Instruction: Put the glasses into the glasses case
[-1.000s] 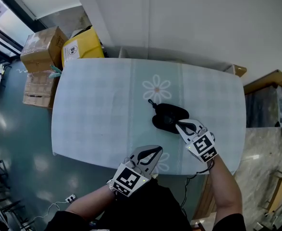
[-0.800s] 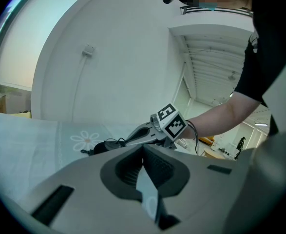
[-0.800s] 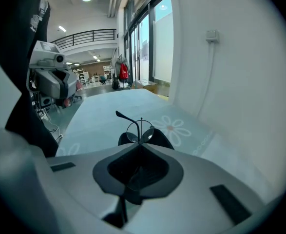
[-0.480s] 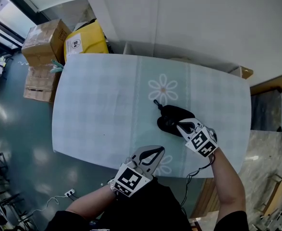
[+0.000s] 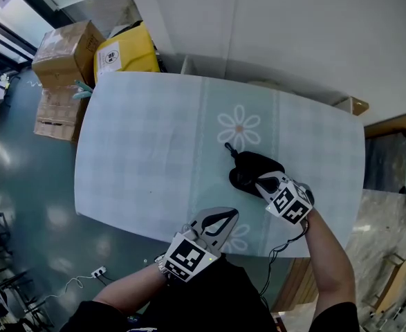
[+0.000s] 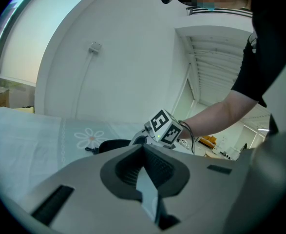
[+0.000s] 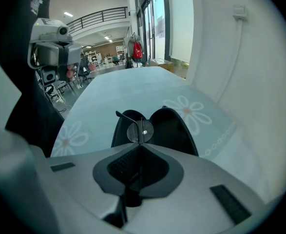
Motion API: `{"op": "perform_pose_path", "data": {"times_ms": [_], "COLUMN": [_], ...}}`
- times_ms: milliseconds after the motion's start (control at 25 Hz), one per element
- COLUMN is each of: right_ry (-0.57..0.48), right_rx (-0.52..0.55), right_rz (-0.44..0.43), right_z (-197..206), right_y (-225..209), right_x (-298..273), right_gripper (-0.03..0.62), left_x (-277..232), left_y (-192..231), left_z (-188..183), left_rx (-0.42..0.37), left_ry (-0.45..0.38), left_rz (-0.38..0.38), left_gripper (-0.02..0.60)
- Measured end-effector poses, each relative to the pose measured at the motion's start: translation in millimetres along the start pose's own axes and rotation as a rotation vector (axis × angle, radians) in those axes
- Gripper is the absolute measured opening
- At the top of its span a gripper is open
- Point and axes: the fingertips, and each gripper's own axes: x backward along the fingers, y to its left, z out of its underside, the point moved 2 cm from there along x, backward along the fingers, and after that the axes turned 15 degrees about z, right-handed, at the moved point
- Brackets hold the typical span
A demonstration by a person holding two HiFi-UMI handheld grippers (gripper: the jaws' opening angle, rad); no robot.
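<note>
Right gripper view shows the right gripper with its jaws closed on the glasses. One round lens stands edge-up right at the jaw tips, and a thin dark temple arm runs up and to the left from it. Just beyond the tips the black glasses case lies open on the worktop, one half to either side of the jaw line and the lens in front of the join between them. Whether the glasses touch the case I cannot tell. Past the case, further out from the jaws, a white flower print marks the pale checked cloth.

In the left gripper view the left gripper has its jaws pressed together with nothing between them. Ahead of its tips and slightly to the right sits the marker cube of the right gripper, with the person's forearm behind it; the dark case shows low to the left of the tips.

The head view puts the left jaws at the near edge of the worktop, well short of the case. The right jaws reach the case's near rim. Cardboard boxes and a yellow box stand on the floor beyond the far left corner.
</note>
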Motion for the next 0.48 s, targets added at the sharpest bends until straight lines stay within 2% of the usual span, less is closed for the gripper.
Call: {"op": "perform_pose_path", "data": {"times_ms": [480], "right_ry": [0.027], "right_rx": [0.053], "right_rz": [-0.036], "right_z": [2.9], "right_y": [8.1], "right_x": [-8.2], "right_gripper": [0.032], "left_x": [-0.9], "left_y": [1.7], "left_z": [0.5], "left_rx": [0.006], "left_ry": [0.000], "left_rz": [-0.016], "left_gripper": [0.026]}}
